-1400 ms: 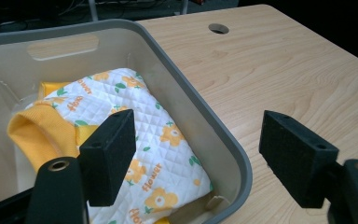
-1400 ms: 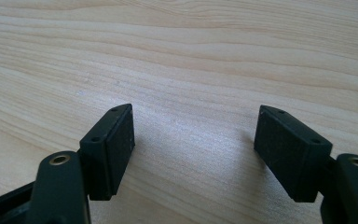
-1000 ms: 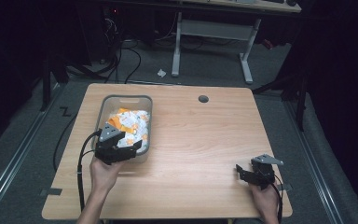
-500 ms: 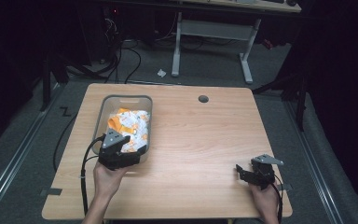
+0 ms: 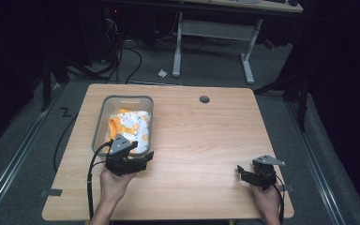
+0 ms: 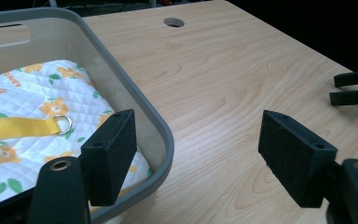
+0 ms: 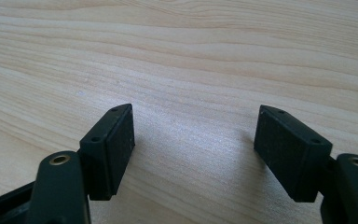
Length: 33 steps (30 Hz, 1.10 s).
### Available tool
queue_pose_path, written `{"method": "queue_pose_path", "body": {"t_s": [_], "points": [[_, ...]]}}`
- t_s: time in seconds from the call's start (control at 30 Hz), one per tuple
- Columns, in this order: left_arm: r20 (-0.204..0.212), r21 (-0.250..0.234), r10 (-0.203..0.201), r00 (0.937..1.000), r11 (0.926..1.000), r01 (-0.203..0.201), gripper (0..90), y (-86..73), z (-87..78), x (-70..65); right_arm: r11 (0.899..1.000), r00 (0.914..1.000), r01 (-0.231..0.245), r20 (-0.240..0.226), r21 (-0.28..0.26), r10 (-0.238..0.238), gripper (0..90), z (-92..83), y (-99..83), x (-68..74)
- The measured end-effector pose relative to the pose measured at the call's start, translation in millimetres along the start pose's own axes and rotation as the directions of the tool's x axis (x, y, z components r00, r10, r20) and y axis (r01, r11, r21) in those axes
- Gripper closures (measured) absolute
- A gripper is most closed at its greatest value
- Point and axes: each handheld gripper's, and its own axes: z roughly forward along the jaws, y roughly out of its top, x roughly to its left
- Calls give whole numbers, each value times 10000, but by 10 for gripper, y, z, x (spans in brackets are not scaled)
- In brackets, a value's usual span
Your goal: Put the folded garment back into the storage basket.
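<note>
Hands at the near edge hold both tools; the right gripper hovers wide apart over the pale wooden table; the left gripper, spread, straddles the grey plastic bin corner; inside lies quilted orange-flowered white cloth.

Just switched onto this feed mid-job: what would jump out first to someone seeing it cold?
The grey bin at the table's left side stands out, holding a white quilted cloth printed with orange flowers, with a yellow strap and metal ring. The left gripper hangs open at the bin's near right corner, one jaw over the cloth and one outside the rim. The right gripper sits open, low over bare wood at the near right.
</note>
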Motion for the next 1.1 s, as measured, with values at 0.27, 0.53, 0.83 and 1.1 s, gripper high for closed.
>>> {"method": "queue_pose_path", "body": {"t_s": [0.27,0.53,0.83,1.1], "points": [[237,71,60,9997,10000,-62,288,-32,50,-68,10000,10000,-5,1,1,5,292,0,0,0],[450,246,126,9989,9996,-137,291,-93,133,-144,10000,10000,-7,2,2,7,292,0,0,1],[686,397,127,9976,9991,-154,296,-136,186,-195,10000,10000,-7,3,2,7,292,0,0,1],[885,592,197,9959,9979,-250,301,-176,243,-246,10000,10000,-7,4,3,7,292,0,0,1]]}}
